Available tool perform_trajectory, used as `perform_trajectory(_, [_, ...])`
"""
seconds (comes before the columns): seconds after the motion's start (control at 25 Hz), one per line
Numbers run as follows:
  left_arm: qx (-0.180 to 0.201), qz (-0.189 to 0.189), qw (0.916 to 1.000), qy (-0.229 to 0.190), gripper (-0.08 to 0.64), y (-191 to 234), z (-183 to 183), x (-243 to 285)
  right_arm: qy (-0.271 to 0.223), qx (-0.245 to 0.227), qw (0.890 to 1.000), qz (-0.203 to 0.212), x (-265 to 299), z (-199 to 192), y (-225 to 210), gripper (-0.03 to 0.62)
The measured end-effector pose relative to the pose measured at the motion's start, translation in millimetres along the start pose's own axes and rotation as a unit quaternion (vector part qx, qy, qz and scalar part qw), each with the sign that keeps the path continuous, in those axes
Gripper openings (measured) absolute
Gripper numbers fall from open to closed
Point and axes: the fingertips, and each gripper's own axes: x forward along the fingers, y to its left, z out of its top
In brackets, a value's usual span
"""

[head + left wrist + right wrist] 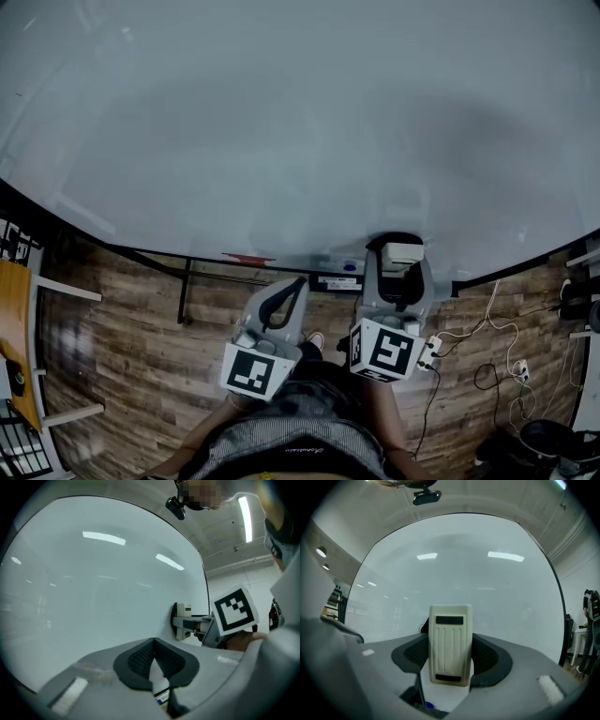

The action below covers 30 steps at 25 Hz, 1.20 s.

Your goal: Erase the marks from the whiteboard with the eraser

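Between right tool (pixel 451 657) jaws: cream ribbed eraser (pixel 450 639), upright, against whiteboard (pixel 459 569).

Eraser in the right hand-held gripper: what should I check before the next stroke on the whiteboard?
1. Grip on eraser: ok. The right hand-held gripper has its jaws closed on both of its sides.
2. Felt side against whiteboard: ok. It appears to touch in the left gripper view.
3. The left hand-held gripper clear of the stroke: ok. It is shut, empty and apart from the eraser.
4. Board free of marks: ok. None visible in any view.
5. Faint residue under the light reflections: cannot tell.
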Motion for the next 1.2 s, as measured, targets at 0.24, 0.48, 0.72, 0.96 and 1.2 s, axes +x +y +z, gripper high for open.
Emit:
perform_trajectory(0.24, [0.004,-0.029,0.9996,-0.001,0.003,63,2,-30,0.007,-0.004,1.0,-0.025,8,2,69,0.261])
perform_trajectory(0.48, [0.008,-0.061,0.9981,0.006,0.003,89,3,-38,0.012,0.003,0.999,-0.05,10,2,92,0.261])
perform_trajectory(0.72, [0.012,-0.08,0.9967,0.012,0.003,97,8,-37,0.008,0.008,0.998,-0.06,9,10,101,0.261])
perform_trajectory(0.96, [0.014,-0.097,0.9951,0.012,0.003,113,8,-43,0.007,0.006,0.998,-0.064,11,15,122,0.261])
perform_trajectory(1.2, [0.011,-0.108,0.994,0.011,0.003,141,10,-61,0.005,0.003,0.998,-0.064,13,21,160,0.261])
